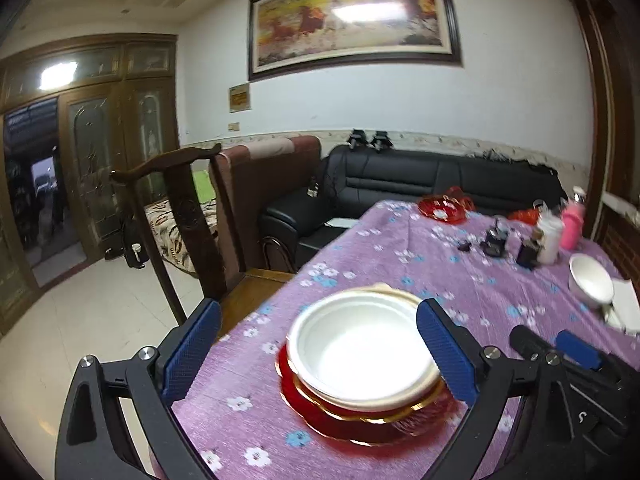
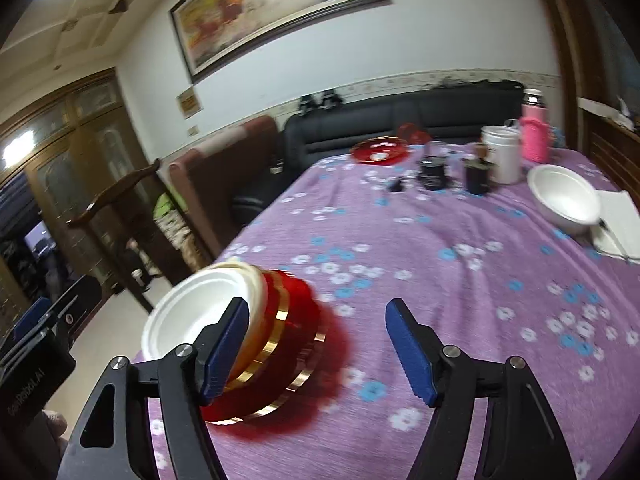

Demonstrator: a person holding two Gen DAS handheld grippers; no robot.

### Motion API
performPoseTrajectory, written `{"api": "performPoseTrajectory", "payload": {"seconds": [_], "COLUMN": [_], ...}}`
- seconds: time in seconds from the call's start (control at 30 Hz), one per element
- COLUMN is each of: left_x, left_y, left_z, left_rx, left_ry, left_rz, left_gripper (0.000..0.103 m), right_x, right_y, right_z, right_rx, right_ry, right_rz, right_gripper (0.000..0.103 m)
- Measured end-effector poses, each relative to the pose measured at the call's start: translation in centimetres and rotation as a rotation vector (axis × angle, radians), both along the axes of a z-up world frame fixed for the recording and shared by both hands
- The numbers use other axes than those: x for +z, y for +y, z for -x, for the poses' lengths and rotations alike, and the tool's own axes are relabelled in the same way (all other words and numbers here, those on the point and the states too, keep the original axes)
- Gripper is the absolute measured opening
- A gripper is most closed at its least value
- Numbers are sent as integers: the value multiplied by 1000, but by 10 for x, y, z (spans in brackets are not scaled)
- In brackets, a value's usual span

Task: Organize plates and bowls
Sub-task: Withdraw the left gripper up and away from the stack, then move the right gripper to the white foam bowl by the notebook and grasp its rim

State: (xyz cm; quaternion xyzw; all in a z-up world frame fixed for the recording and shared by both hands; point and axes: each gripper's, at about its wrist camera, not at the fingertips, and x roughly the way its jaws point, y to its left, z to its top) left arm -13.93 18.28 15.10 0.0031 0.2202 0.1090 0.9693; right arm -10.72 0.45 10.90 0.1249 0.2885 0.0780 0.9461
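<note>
White bowl (image 1: 360, 354) tops the red plates (image 1: 372, 420) at lower centre: stacking looks done. Left gripper (image 1: 316, 356) and right gripper (image 2: 316, 356) gape empty. Next, I judge, fetch the far bowl (image 2: 564, 200) at right.

White wall (image 1: 360, 104), black sofa (image 1: 440, 176), wooden chair (image 1: 188, 208)

A purple flowered cloth (image 2: 420, 248) covers the table. At its far end stand a pink bottle (image 2: 534, 136), a white cylindrical container (image 2: 502, 152) and two small dark jars (image 2: 434, 174). Behind are a black leather sofa (image 1: 420, 176), a dark wooden chair (image 1: 188, 216) and a framed painting (image 1: 352, 16).
</note>
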Motion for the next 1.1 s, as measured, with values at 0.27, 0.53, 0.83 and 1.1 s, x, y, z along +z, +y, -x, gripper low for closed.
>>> {"api": "performPoseTrajectory", "payload": {"seconds": [0.27, 0.53, 0.83, 1.1], "left_x": [-14, -15, -18, -21], "left_y": [-46, -77, -98, -110], "left_z": [0, 3, 1, 1], "left_rx": [-70, -130, -170, -196], "left_ry": [80, 97, 124, 140], "left_rz": [-63, -105, -110, -129], "left_gripper": [98, 98, 98, 98], "right_x": [-10, -21, -27, -32], "right_y": [-31, -60, -81, -92], "right_z": [18, 23, 31, 34], "right_rx": [-83, -128, -165, -182], "right_ry": [16, 39, 47, 63], "right_rz": [-5, -60, -76, -85], "right_gripper": [80, 80, 80, 80]}}
